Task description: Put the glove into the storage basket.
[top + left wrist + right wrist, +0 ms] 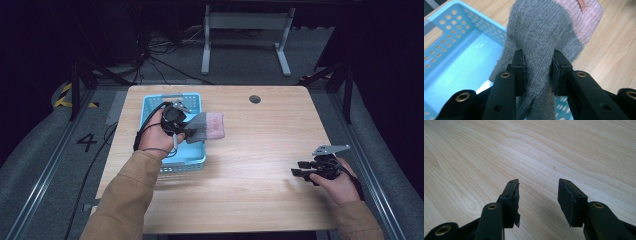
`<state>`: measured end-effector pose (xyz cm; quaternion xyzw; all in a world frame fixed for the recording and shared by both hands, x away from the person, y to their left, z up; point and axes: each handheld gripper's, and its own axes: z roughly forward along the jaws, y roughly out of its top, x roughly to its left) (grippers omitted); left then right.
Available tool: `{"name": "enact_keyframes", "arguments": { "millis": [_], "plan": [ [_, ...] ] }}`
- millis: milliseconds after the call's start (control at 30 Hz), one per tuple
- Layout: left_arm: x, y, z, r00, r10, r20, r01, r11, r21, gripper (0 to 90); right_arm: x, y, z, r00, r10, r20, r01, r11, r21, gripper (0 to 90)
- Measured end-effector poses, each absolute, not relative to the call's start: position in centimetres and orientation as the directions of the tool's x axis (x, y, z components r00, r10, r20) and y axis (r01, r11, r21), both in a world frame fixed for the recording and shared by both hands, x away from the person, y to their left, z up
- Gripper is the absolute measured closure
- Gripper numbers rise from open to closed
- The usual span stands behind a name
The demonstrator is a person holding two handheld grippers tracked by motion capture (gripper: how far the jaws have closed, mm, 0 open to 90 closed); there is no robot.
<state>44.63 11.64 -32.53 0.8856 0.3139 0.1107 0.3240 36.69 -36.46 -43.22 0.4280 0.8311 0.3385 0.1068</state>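
A knitted glove [207, 126] [544, 37], grey with a pink cuff, hangs over the right rim of a light blue perforated basket [192, 159] [454, 65]. My left gripper [189, 133] [537, 72] is shut on the glove's grey part, with the fabric bunched between its jaws above the basket's edge. The pink cuff carries a small tag and reaches out over the wooden table [265, 150]. My right gripper [300, 170] [537, 200] is held low over bare wood at the table's right side, open with nothing between its jaws.
A round dark grommet [255, 99] sits in the table near its far edge. Beyond the table stand a white desk frame [245, 35] and loose cables on a grey floor. Metal rails run along both sides of the table.
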Motion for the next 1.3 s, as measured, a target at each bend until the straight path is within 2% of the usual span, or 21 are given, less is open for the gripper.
{"name": "enact_keyframes", "arguments": {
  "millis": [400,833,1300],
  "plan": [
    [46.2,14.5,-32.8,0.742,0.671,0.019,0.519,-0.591,0.617,68.4,36.8,-36.5,-43.3,-0.606,0.787,0.117,0.642,0.398,0.655,52.2],
    [48.0,17.7,-34.0,0.699,0.715,-0.007,0.574,-0.555,0.601,68.2,37.0,-36.4,-43.6,-0.605,0.788,0.115,0.648,0.404,0.646,51.7],
    [50.1,16.8,-36.6,0.718,0.696,-0.003,0.581,-0.597,0.553,68.0,36.6,-36.3,-43.9,-0.599,0.794,0.105,0.654,0.409,0.636,51.2]
  ]
}}
